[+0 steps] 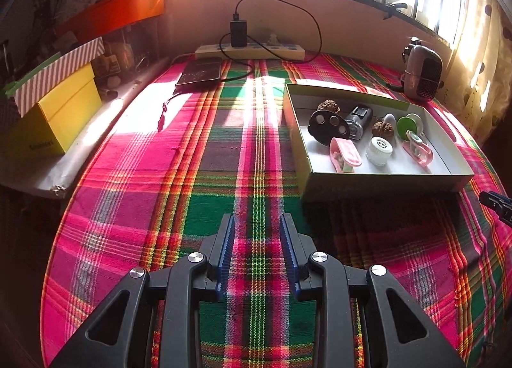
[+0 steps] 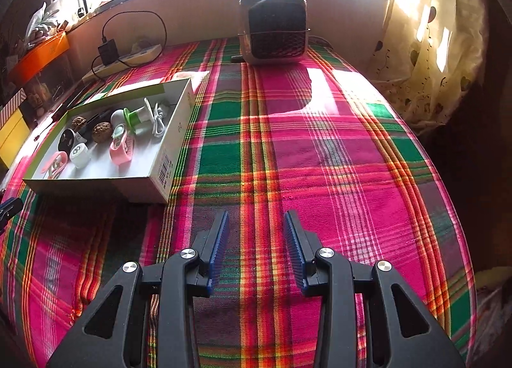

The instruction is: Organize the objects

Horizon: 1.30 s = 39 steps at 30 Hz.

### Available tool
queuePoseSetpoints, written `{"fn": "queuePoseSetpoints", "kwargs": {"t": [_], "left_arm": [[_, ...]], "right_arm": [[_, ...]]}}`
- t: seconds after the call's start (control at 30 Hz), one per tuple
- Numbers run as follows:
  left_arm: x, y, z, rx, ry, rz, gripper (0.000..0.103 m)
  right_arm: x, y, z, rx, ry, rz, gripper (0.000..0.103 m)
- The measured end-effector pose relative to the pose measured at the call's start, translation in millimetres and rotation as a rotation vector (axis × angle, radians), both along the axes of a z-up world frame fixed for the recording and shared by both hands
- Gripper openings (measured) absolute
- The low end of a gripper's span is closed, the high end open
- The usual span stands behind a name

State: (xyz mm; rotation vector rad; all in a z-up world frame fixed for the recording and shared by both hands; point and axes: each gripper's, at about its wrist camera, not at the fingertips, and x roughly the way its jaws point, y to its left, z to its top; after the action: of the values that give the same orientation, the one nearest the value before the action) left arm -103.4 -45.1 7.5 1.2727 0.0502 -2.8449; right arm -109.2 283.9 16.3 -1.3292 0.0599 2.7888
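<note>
Cardboard box (image 1: pixel 377 177) sits crowded; both tools, left (image 1: pixel 257 224) and right (image 2: pixel 257 220), hang open and empty, so a reach in could knock the small jar (image 1: pixel 379 151) over.

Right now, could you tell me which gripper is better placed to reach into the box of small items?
Probably either. Both the left gripper and the right gripper are open and empty, and the box sits between them, similarly near each.

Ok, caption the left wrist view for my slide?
Open left gripper hovers over plaid cloth, shallow box of small items ahead.
</note>
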Motion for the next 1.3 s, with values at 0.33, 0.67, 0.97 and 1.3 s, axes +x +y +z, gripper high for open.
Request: {"fn": "queuePoseSetpoints", "kwargs": {"t": [0.33,0.67,0.97,1.3], "left_arm": [[0,11,-6,0.035,-0.017,-0.019,0.027],[3,37,-7,0.019,-0.033,-0.065,0.028],[2,42,-7,-0.001,-0.036,-0.036,0.028],[2,43,-7,-0.005,-0.036,-0.033,0.028]], "right_arm": [[3,-16,-3,-0.022,-0.001,0.045,0.046],[9,-57,-6,-0.034,-0.010,0.162,0.046],[9,-67,-8,0.021,-0.012,0.148,0.049],[8,-65,-8,0.024,-0.017,0.120,0.057]]}}
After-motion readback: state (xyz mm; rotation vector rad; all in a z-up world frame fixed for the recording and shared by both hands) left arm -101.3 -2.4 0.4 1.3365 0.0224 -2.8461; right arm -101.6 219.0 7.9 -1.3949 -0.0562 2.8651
